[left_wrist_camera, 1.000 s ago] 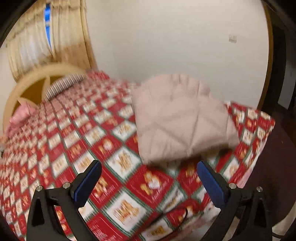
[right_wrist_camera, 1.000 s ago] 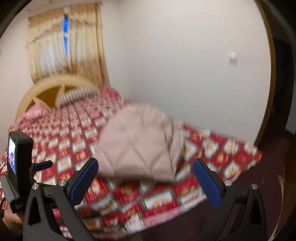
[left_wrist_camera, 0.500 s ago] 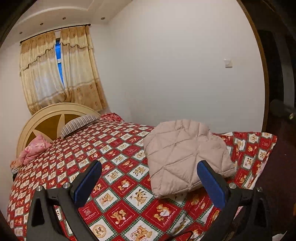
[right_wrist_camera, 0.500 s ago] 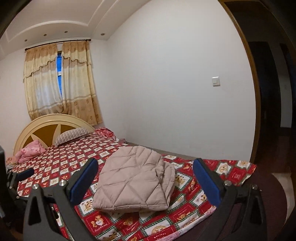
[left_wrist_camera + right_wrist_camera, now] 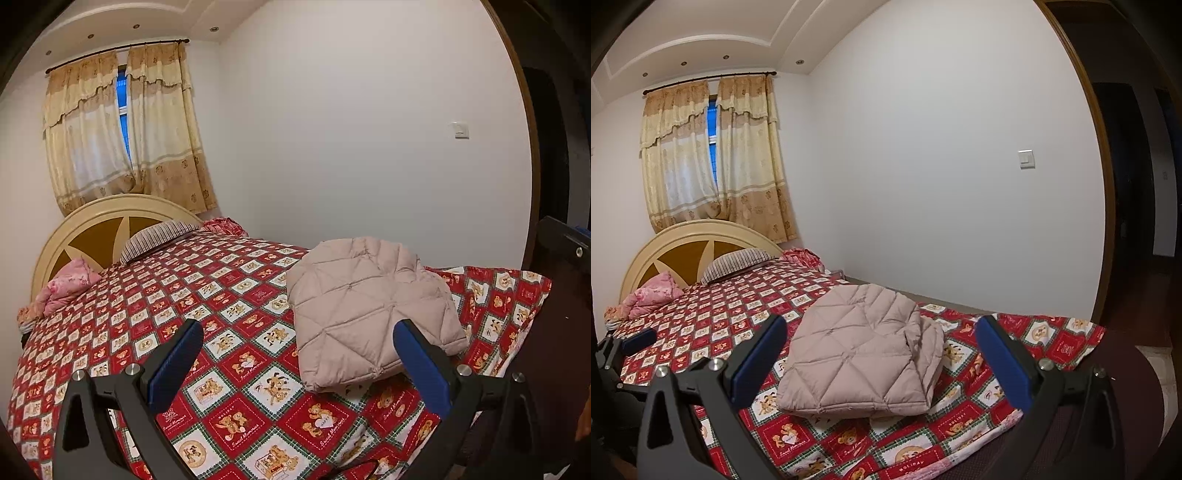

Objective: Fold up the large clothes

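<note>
Jacket (image 5: pixel 369 306): pink quilted, folded, lying on the bedspread (image 5: pixel 236 295) just ahead of both tools, touching neither.
Left gripper (image 5: pixel 297 356): jaws wide apart, empty.
Right gripper (image 5: pixel 881 352): jaws wide apart, empty.
Beyond: striped pillow (image 5: pixel 737 264), headboard (image 5: pixel 683 243), curtains (image 5: pixel 713 155).

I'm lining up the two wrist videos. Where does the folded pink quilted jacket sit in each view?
Left wrist: folded pink quilted jacket right of centre, above the right fingertip.
Right wrist: jacket at centre, between both fingertips.
Shared landmark: white wall switch up and right of it.
</note>
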`<action>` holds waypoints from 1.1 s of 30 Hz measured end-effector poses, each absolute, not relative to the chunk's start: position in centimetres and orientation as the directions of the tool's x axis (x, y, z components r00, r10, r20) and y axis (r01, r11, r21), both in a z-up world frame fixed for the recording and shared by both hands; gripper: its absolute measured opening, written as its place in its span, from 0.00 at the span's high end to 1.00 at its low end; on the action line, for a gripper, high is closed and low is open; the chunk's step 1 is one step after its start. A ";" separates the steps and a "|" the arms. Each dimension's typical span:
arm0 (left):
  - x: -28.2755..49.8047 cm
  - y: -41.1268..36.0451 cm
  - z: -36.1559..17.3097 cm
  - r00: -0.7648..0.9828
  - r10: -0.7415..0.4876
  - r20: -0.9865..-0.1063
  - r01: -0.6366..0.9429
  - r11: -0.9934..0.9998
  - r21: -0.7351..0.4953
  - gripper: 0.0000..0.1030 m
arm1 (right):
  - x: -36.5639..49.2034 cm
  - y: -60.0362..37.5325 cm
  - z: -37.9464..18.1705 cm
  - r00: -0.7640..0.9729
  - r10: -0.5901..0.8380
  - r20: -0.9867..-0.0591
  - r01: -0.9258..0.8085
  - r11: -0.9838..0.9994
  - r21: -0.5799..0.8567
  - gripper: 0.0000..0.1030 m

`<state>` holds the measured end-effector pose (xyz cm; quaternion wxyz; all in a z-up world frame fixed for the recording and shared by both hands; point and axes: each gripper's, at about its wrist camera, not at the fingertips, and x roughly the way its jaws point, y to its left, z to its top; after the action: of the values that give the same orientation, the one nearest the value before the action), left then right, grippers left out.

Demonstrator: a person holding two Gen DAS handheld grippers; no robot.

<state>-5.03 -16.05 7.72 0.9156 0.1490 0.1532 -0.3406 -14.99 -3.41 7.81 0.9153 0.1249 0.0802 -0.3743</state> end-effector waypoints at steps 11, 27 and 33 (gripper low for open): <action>-4.7 -15.8 7.7 0.715 -0.581 -0.389 0.672 0.725 0.153 0.01 | -15.1 -3.6 7.9 0.706 -0.666 -0.239 0.706 0.687 0.169 0.00; -4.6 -15.8 7.8 0.713 -0.576 -0.400 0.670 0.729 0.144 0.01 | -15.3 -3.9 7.7 0.703 -0.667 -0.247 0.709 0.684 0.173 0.00; -4.5 -15.9 7.7 0.714 -0.572 -0.403 0.667 0.731 0.143 0.01 | -15.3 -4.0 7.7 0.702 -0.667 -0.250 0.710 0.683 0.171 0.00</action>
<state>-4.50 -15.94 7.74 0.9151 0.1404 0.1681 -0.3385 -15.28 -3.99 7.70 0.9136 0.1282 0.0838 -0.3767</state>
